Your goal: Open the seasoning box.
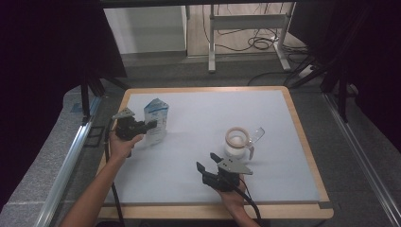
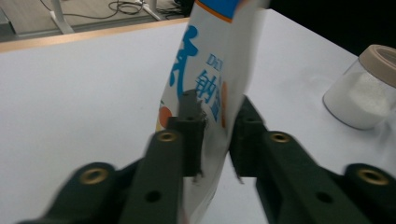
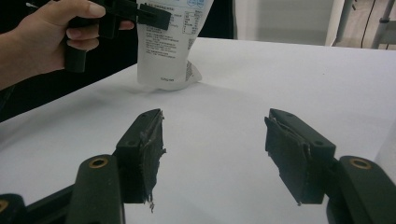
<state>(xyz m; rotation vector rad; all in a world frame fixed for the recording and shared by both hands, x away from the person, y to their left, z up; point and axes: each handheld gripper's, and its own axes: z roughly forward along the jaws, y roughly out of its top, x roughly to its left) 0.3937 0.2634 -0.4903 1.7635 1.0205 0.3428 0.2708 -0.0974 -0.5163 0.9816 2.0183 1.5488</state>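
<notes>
Over on the left of the table, the left gripper [image 1: 150,125] has its two black jaws around the standing pouch [image 1: 155,122], one pad on each face of it about halfway up. In the left gripper view the pads [image 2: 192,122] sit close against the film on both sides; the picture there is a little blurred, so I would only say they look to be pressing it lightly. The hand [image 1: 122,144] behind holds the handle from the near left.

The pouch stands upright on its flat base at the far left part of the white sheet [image 1: 189,156], its top pinched to a peak. It is a soft, glossy plastic bag, white with blue characters, an orange band near the top and fine black print on the back, and its lower corner bulges out where it meets the sheet.

Toward the near middle, the right gripper [image 1: 207,161] rests low over the sheet with its jaws spread wide and nothing between them. Their pads [image 3: 150,149] are matte black with frayed, ragged edges.

Just beyond it, to the right, stands a clear jar [image 1: 237,144] with a beige ring-shaped rim, part filled with white powder, a clear lid tilted off its far right side. The sheet lies on a pale wooden table edge [image 1: 302,142], smooth and rounded at the corners
</notes>
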